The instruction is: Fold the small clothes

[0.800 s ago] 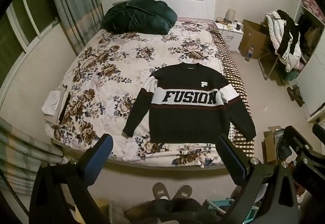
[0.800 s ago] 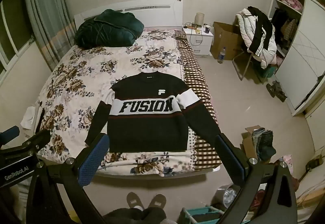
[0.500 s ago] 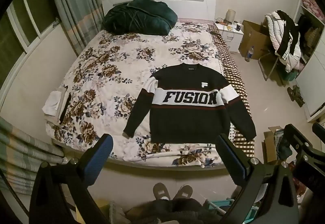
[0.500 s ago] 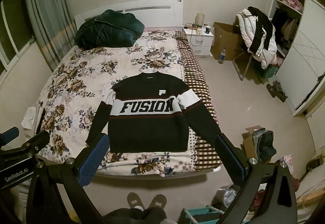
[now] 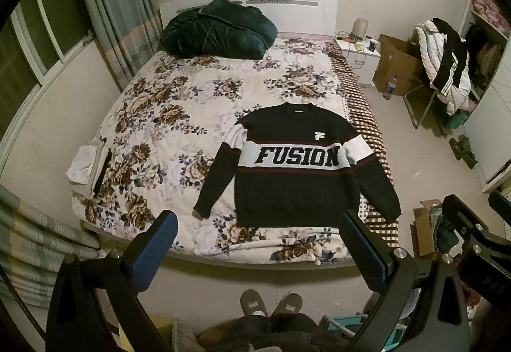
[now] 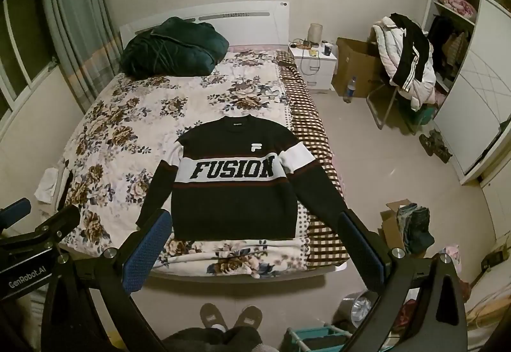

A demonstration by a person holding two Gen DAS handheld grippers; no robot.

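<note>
A dark sweater [image 5: 297,183] [image 6: 233,192] with a white chest band reading FUSION lies flat, front up, sleeves spread, near the foot of the bed [image 5: 179,116] [image 6: 134,116]. Its right sleeve reaches onto the checked sheet at the bed's edge. My left gripper [image 5: 258,243] hangs well back from the bed over the floor, jaws wide open with nothing between them. My right gripper [image 6: 252,243] stands beside it, equally wide open and empty. Both look down at the sweater's hem from a distance.
A dark green quilt [image 5: 217,29] is bundled at the headboard. White cloth [image 5: 81,162] lies at the bed's left edge. A person's slippered feet [image 5: 271,307] stand at the bed's foot. A nightstand [image 6: 314,64], cardboard boxes [image 6: 354,64], a clothes-laden chair [image 6: 405,64] and a wardrobe [image 6: 472,103] fill the right side.
</note>
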